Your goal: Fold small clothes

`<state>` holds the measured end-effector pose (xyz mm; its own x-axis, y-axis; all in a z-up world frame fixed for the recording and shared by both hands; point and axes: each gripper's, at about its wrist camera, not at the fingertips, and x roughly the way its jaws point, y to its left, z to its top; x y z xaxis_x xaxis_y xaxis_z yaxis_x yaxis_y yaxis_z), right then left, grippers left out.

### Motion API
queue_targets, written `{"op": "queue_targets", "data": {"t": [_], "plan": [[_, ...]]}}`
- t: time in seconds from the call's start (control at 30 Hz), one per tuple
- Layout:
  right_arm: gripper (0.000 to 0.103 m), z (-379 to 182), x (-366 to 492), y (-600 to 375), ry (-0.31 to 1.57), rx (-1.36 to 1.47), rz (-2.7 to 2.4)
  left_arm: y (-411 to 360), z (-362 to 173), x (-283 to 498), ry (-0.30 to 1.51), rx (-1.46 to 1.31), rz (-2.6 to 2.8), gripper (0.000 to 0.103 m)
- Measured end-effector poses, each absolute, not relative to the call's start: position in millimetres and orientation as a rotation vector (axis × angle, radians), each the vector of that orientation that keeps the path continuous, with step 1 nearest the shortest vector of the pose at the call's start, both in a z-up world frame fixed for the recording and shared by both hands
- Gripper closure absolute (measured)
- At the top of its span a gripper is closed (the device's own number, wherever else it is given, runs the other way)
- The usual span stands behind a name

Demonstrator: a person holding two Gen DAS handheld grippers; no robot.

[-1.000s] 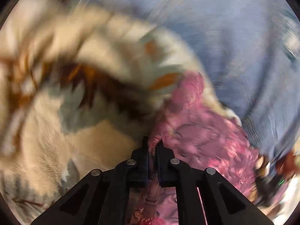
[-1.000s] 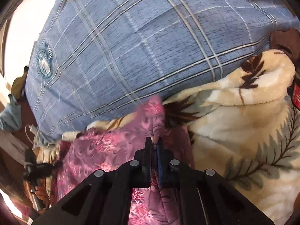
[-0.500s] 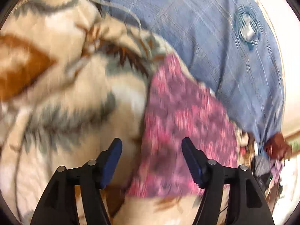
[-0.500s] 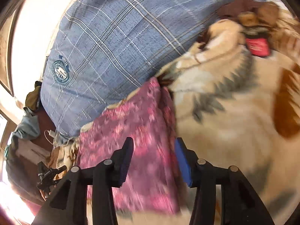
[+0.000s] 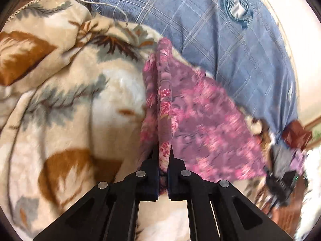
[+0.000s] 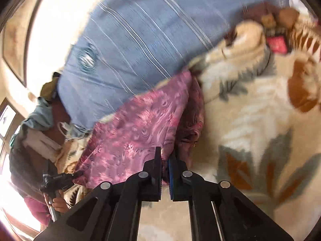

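Lying on a cream leaf-patterned blanket [image 5: 66,100] beside a blue plaid pillow [image 5: 230,46], 1 pink floral garment [image 5: 204,120], its raised fold pinched between the fingers of the left gripper [image 5: 164,154], its near edge nipped by the right gripper [image 6: 165,156].

Pink-purple floral cloth [image 5: 200,120] is pinched by an edge in my left jaws, a corner in my right jaws, stretching away ahead of both, a bit crumpled.
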<state>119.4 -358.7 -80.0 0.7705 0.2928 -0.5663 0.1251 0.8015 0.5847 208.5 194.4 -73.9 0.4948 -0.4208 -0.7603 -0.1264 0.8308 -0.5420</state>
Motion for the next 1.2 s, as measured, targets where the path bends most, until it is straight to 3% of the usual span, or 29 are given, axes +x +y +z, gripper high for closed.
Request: {"op": "queue_targets", "data": {"t": [0.1, 0.17, 0.23, 0.37, 0.47, 0.53, 0.6, 0.8, 1.1, 1.17, 1.2], "plan": [[0.098, -100, 115, -368, 0.762, 0.657, 0.046, 198, -115, 211, 1.177, -0.583, -0.111, 0.099], [0.098, -129, 123, -374, 0.839, 0.674, -0.014, 214, -125, 210, 1.170, -0.729, -0.124, 0.098], [0.095, -142, 123, -376, 0.843, 0.712, -0.031, 224, -118, 207, 1.142, -0.779, -0.136, 0.097], [0.088, -123, 114, -378, 0.815, 0.731, -0.043, 224, -74, 193, 1.033, -0.577, -0.124, 0.095], [0.084, -90, 119, -383, 0.743, 0.678, -0.053, 219, -40, 194, 0.942, -0.523, -0.140, 0.075], [0.067, -77, 131, -386, 0.722, 0.677, -0.048, 217, -27, 198, 0.923, -0.498, -0.125, 0.046], [0.064, -70, 155, -389, 0.717, 0.688, -0.032, 207, -28, 228, 0.955, -0.461, -0.142, 0.044], [0.062, -83, 249, -389, 0.776, 0.712, -0.027, 190, -66, 335, 1.100, -0.461, -0.105, 0.045], [0.060, -122, 334, -393, 0.893, 0.642, -0.120, 193, -110, 405, 1.128, -0.509, -0.084, 0.047], [0.062, -121, 339, -387, 0.903, 0.584, -0.125, 181, -110, 413, 1.101, -0.497, -0.125, 0.086], [0.078, -117, 341, -381, 0.898, 0.522, -0.112, 178, -111, 418, 1.106, -0.505, -0.141, 0.098]]}}
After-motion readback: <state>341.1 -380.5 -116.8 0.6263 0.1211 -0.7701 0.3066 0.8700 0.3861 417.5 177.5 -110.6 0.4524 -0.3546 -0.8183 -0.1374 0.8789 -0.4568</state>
